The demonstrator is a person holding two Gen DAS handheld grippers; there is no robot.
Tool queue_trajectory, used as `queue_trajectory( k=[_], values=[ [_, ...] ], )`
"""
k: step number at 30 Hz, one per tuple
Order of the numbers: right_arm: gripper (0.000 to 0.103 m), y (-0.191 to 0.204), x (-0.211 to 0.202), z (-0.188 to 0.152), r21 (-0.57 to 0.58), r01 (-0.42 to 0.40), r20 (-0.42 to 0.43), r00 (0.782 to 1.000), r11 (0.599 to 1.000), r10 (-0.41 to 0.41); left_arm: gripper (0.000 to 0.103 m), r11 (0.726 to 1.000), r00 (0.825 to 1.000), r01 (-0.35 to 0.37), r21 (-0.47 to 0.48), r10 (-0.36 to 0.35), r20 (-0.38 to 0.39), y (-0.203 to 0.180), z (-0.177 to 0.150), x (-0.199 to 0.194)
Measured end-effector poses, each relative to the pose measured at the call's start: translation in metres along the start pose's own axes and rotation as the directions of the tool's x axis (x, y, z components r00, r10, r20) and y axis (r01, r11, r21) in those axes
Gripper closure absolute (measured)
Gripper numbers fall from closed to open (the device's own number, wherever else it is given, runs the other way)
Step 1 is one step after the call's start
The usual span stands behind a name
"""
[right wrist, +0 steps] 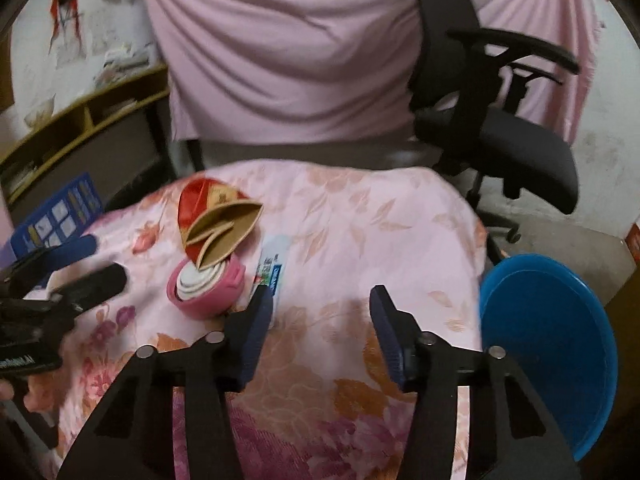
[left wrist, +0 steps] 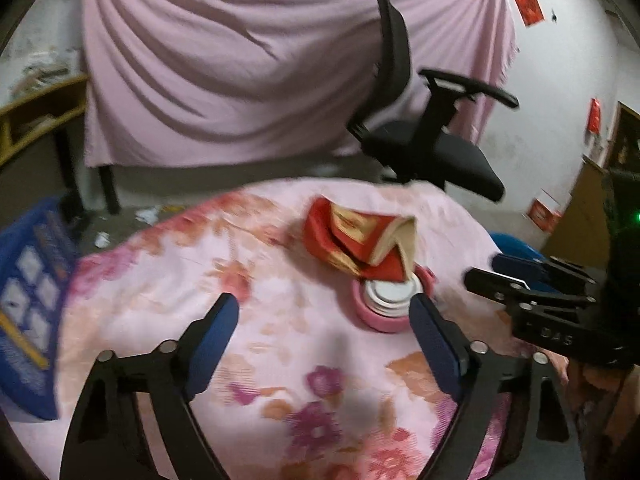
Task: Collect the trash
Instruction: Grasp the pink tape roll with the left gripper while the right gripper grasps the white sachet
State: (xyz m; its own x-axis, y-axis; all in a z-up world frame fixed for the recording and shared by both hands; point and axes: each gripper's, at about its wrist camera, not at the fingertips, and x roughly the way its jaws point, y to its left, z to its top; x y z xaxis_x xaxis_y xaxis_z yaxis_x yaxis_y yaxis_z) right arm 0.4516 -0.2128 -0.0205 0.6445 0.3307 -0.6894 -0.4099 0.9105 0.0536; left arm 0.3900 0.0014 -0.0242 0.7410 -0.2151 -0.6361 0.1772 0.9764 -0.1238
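Crumpled red-and-gold paper carton (left wrist: pixel 360 240) leans on a round pink container (left wrist: pixel 384 304) just ahead of the left gripper (left wrist: pixel 324 320), whose fingers gape wide, empty. Right gripper (right wrist: pixel 320 312) fingers stand part-open on nothing, a small printed wrapper (right wrist: pixel 272 264) by the left fingertip.

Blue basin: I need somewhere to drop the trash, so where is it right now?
In the right wrist view the blue basin sits low at the right, just past the edge of the flowered tablecloth, below the black office chair.

Matt floral cloth (right wrist: pixel 360 216) covers the table; glossy red-gold paper packet (right wrist: pixel 216 216), smooth blue plastic basin (right wrist: pixel 552 344).
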Motion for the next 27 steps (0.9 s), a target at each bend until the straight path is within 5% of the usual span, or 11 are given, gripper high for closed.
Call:
queue_trajectory(
  k=[15,18,27],
  values=[
    [0.064,-0.026,0.012,0.009,0.03,-0.032,-0.036,0.999,0.999,0.033,0.026,0.997,0.989,0.07,0.028,-0.066,-0.131,-0.031,0.014,0.049],
    [0.064,-0.025,0.013,0.009,0.027,-0.039,-0.041,0.998,0.999,0.04,0.051,0.997,0.986,0.082,-0.012,-0.082,-0.144,-0.027,0.016,0.054],
    [0.064,-0.007,0.021,0.011,-0.009,-0.056,-0.075,0.996,0.998,0.056,0.051,0.994,0.989,0.07,-0.087,-0.081,-0.121,-0.002,0.012,0.037]
  ],
)
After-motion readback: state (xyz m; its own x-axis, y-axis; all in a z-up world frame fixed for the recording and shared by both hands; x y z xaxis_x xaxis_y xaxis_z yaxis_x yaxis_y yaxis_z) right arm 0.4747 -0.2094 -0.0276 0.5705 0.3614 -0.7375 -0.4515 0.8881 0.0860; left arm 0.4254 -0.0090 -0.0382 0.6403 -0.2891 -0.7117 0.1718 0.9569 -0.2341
